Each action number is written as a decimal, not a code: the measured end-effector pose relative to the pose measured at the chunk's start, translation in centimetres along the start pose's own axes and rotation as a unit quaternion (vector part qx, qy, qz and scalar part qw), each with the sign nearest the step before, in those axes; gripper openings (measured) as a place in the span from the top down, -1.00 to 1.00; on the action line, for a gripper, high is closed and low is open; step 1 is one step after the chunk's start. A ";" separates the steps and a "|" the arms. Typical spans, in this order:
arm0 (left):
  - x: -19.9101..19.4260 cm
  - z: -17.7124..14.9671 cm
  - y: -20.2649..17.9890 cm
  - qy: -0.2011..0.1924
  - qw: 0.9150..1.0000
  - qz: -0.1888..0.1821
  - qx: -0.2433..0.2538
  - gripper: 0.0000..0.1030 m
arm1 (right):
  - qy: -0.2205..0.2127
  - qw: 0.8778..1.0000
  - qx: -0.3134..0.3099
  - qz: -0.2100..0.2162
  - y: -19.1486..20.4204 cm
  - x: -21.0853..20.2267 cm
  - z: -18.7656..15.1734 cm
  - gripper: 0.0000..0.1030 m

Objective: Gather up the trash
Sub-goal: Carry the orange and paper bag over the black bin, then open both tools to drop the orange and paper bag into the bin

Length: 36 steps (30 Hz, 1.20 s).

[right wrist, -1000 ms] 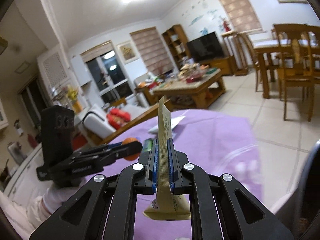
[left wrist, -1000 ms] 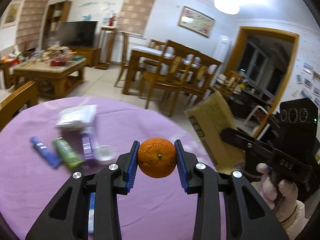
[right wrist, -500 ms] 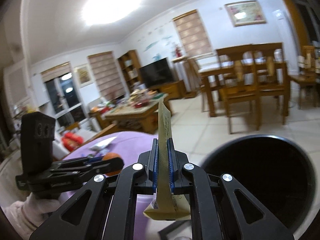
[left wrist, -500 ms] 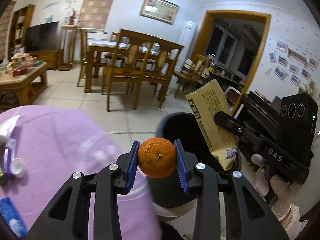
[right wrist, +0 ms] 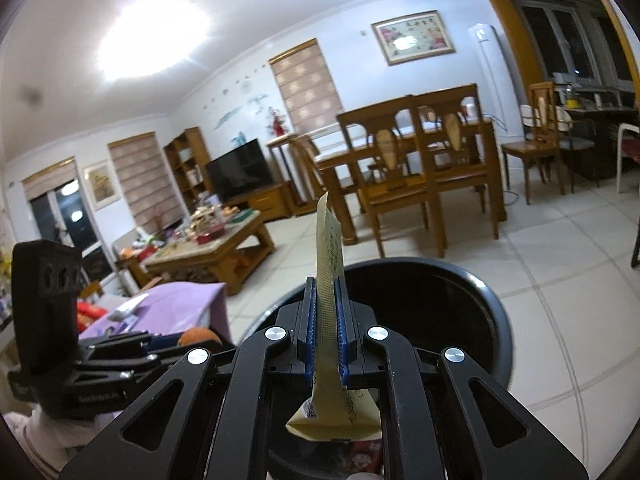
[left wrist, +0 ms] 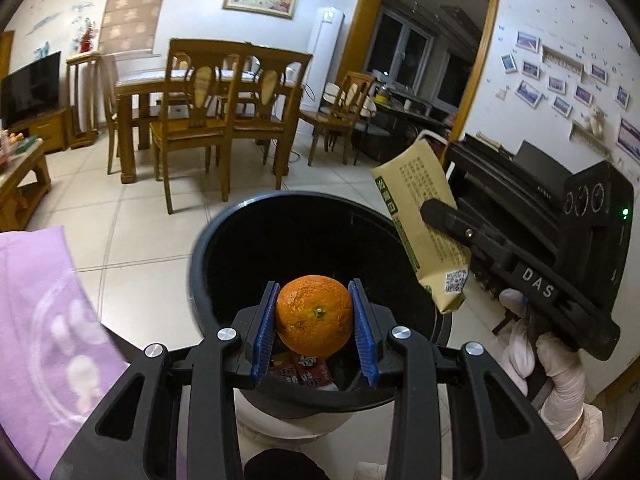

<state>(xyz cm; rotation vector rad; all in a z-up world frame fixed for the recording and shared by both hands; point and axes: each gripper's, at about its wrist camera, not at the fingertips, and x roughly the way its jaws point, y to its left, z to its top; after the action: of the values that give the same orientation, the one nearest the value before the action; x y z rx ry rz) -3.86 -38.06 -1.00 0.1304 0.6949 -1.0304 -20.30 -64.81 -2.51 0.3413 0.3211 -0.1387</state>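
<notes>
My left gripper (left wrist: 315,322) is shut on an orange (left wrist: 315,320) and holds it over the open mouth of a black trash bin (left wrist: 224,236). My right gripper (right wrist: 325,334) is shut on a flattened yellow-tan drink carton (right wrist: 329,280) and holds it upright over the same bin (right wrist: 480,300). In the left wrist view the right gripper (left wrist: 432,210) holds the carton (left wrist: 420,216) above the bin's right rim. A red wrapper (left wrist: 300,370) lies inside the bin. The orange also shows in the right wrist view (right wrist: 198,336).
The purple-clothed table (left wrist: 36,320) lies to the left of the bin, with small items on it (right wrist: 128,308). A wooden dining table with chairs (left wrist: 208,112) stands behind on the tiled floor. A coffee table (right wrist: 212,248) and a black piano (left wrist: 520,184) flank the room.
Both grippers have swung away from the purple table to the bin, carrying the orange and the carton. Both now hang over the bin's mouth.
</notes>
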 end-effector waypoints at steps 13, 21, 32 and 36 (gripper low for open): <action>4.0 -0.3 -1.5 0.032 0.999 0.005 0.021 0.32 | 0.014 0.999 0.029 -0.023 -3.1 0.9 -3.0 0.81; 5.2 -0.7 -1.6 0.045 0.999 0.009 0.025 0.32 | 0.023 0.999 0.037 -0.029 -4.0 2.3 -3.6 0.81; 5.7 -0.6 -1.5 0.048 0.998 0.010 0.029 0.32 | 0.030 0.998 0.038 -0.034 -3.6 3.0 -4.5 0.81; 5.9 -0.8 -1.5 0.050 0.998 0.012 0.029 0.31 | 0.033 0.998 0.038 -0.034 -3.2 3.4 -4.5 0.81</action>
<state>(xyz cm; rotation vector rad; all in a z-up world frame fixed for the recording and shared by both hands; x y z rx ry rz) -3.55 -42.85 -4.74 0.2407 0.7534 -1.0267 -18.96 -66.51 -8.68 0.4117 0.3934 -0.2080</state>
